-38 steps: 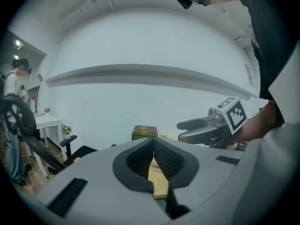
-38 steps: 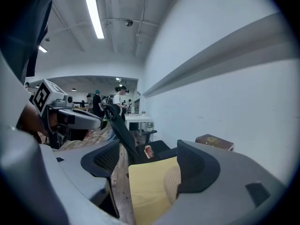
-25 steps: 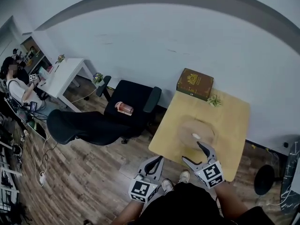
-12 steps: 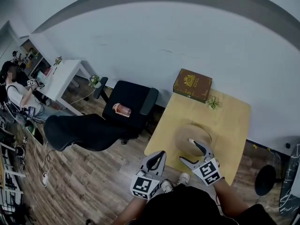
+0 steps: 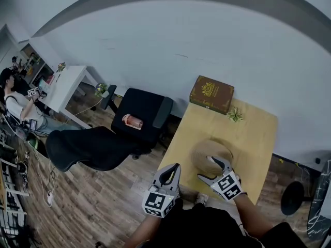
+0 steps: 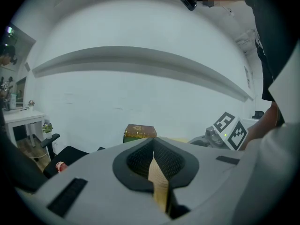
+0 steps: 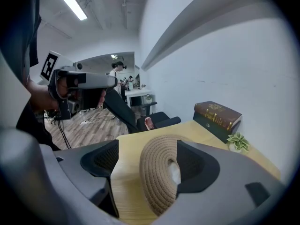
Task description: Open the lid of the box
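The box [image 5: 211, 94] is dark and book-shaped with gold trim, and lies closed at the table's far left corner. It also shows in the right gripper view as the box [image 7: 218, 116] and small in the left gripper view as the box [image 6: 139, 131]. My right gripper [image 5: 204, 168] is open over the near part of a round woven mat [image 5: 207, 151], far short of the box. Between its jaws [image 7: 145, 172] I see the mat [image 7: 157, 182] and a small white thing [image 7: 174, 172]. My left gripper [image 5: 173, 170] is shut and empty off the table's near left edge.
A small potted plant [image 5: 235, 114] stands just right of the box on the wooden table [image 5: 253, 138]. A black office chair [image 5: 139, 110] with a pink bottle [image 5: 129, 121] on its seat stands left of the table. A person sits at a white desk [image 5: 64, 84] far left.
My right gripper has moved forward over the mat, staying open. The left gripper has risen slightly beside the table's near corner, still shut. The view has shifted a little.
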Demonstrator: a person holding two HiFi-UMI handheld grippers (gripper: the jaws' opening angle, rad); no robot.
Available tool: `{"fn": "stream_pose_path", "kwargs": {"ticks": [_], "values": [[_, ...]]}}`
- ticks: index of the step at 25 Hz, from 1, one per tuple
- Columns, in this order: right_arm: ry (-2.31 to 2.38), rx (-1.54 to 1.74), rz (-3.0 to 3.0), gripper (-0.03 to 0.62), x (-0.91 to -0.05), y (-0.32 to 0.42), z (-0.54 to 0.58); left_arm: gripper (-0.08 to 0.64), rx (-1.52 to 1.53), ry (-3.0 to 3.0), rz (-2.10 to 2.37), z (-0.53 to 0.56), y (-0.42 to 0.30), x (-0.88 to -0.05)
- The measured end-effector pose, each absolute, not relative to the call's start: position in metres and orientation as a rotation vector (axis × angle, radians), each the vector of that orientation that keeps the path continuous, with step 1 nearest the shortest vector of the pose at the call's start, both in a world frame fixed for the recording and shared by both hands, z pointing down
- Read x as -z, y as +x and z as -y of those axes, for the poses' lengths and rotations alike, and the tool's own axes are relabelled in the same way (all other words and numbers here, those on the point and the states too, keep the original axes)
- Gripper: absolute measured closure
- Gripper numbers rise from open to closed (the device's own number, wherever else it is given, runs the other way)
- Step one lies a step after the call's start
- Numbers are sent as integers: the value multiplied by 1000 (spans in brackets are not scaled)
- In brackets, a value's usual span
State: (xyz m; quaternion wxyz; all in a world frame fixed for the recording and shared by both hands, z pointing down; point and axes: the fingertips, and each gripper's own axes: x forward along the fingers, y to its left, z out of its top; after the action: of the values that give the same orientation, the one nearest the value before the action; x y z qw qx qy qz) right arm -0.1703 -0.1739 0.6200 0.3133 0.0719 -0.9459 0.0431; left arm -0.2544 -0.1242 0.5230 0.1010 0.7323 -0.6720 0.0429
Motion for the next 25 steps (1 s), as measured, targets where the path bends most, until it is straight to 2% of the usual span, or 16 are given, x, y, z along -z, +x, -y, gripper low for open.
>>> {"fn": "stream_pose_path", "kwargs": {"ticks": [25], "values": [[40,-31,2007,187,-717,-171,180,540,-120,2203,1880,151,-302,-545]]}}
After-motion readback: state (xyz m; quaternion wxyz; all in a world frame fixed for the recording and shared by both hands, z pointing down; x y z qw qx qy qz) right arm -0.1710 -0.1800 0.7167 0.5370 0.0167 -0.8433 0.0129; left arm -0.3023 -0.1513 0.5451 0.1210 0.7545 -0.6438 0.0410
